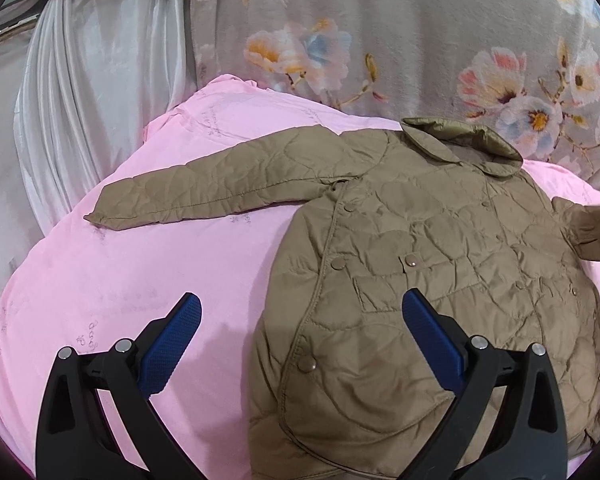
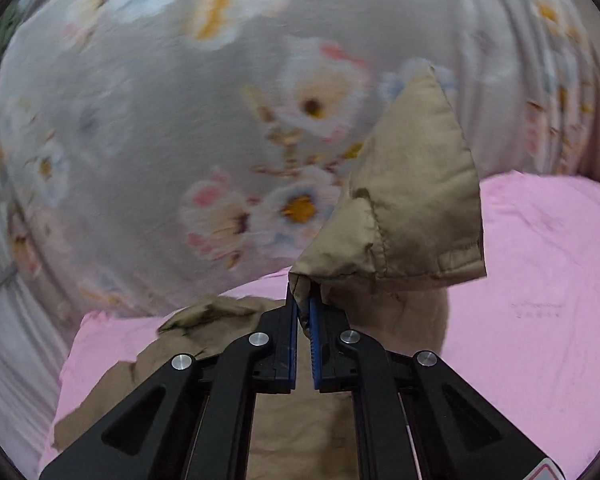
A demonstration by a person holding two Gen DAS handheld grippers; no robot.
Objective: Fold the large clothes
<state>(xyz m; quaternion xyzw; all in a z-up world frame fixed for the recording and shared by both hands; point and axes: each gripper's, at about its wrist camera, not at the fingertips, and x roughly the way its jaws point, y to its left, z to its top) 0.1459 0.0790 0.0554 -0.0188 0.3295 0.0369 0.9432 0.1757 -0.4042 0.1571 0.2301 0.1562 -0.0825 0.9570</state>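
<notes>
Pink bedding (image 1: 140,272) carries the jacket (image 1: 440,280); left gripper (image 1: 300,320) released, right gripper (image 2: 303,300) grasping its cuff (image 2: 412,216).

Jacket (image 1: 440,280) lies flat on the bedsheet (image 1: 120,280), collar at the far end, hem nearest me. One sleeve (image 1: 220,196) stretches out to the left across the sheet. Behind the sheet, a flowered blanket (image 1: 400,32); a curtain (image 1: 92,80) hangs far left. My left gripper (image 1: 300,332) hovers above the near hem, one finger over the sheet, the other over the jacket. My right gripper (image 2: 304,308) holds the other sleeve's cuff (image 2: 412,208) lifted above the jacket body.
</notes>
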